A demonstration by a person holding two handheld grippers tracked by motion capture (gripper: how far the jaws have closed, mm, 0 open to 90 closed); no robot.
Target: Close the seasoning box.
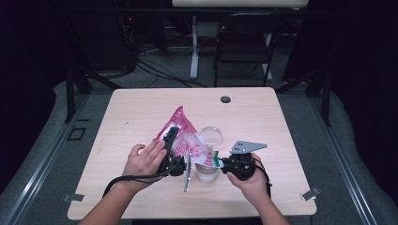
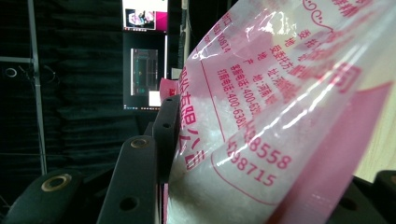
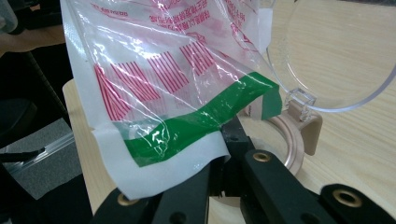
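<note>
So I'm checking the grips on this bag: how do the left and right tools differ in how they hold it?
The left tool holds the full, bulging pink part of the bag, jaws set wide; the right tool pinches the flat green-striped corner, jaws shut tight. The left holds higher up, the right lower, near the jar. Both are shut on the same bag.

A recording lab or studio, seen from above: 1 light wooden table [image 1: 141,112] with a round cable port [image 1: 225,99] stands on grey floor matting, walled in by black curtains [image 1: 28,70]. Behind it, a folding chair [image 1: 244,44] sits beside a white desk leg [image 1: 194,47], with loose cables [image 1: 155,70] trailing across the floor. A metal frame post [image 2: 36,84] and lit computer monitors [image 2: 144,70] show against the dark drapes in the left gripper view.
</note>
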